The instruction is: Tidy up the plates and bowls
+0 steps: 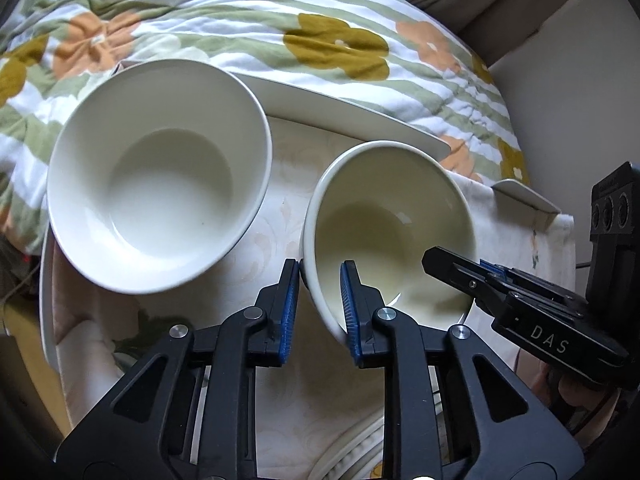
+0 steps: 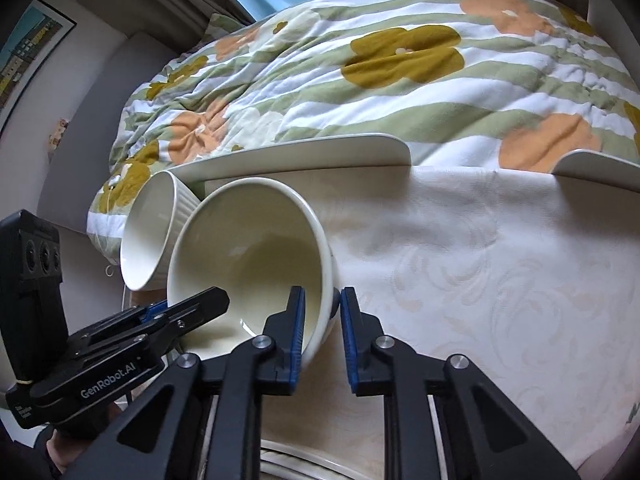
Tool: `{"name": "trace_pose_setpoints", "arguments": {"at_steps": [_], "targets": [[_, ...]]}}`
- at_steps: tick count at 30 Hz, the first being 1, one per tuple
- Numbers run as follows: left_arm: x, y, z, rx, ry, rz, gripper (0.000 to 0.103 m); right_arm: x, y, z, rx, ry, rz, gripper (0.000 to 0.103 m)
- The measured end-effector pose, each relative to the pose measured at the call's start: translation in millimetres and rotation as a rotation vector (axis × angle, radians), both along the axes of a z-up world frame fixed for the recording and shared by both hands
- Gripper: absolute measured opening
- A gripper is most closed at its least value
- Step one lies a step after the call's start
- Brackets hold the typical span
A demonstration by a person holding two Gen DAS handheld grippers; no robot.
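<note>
A cream bowl (image 1: 392, 216) is tilted on the cloth-covered table, and both grippers hold its rim. My left gripper (image 1: 320, 304) is shut on its left rim, one pad outside, one inside. My right gripper (image 2: 322, 332) is shut on its right rim (image 2: 320, 280); it also shows in the left wrist view (image 1: 500, 288). The left gripper shows in the right wrist view (image 2: 160, 320). A larger white bowl (image 1: 160, 176) with a ribbed outside (image 2: 156, 232) sits to the left, tilted. A white plate (image 1: 340, 108) lies behind the bowls, also in the right wrist view (image 2: 300, 156).
A flowered quilt (image 1: 280, 20) is heaped behind the table. A second plate's edge (image 2: 592, 168) shows at the back right, and another white rim (image 1: 46, 300) at the table's left side. A pale patterned tablecloth (image 2: 480, 280) covers the table. Another dish rim (image 2: 288, 456) lies under the grippers.
</note>
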State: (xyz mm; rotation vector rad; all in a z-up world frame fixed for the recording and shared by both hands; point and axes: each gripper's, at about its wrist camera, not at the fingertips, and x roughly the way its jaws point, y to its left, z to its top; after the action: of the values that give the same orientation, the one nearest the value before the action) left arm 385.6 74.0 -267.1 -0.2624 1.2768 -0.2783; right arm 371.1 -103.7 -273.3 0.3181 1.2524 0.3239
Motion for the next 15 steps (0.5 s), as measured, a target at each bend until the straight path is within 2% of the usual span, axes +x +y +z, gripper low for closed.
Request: {"name": "trace_pose_setpoints", "arguments": {"at_steps": [7, 15], "targets": [[-8, -14, 21, 0.061, -0.055, -0.031, 0.019, -3, -3, 6, 0.003, -0.016, 0.001, 0.016], [-35, -47, 74, 0.068, -0.113, -0.073, 0.019, -33, -29, 52, -0.012, -0.083, -0.016, 0.016]]}}
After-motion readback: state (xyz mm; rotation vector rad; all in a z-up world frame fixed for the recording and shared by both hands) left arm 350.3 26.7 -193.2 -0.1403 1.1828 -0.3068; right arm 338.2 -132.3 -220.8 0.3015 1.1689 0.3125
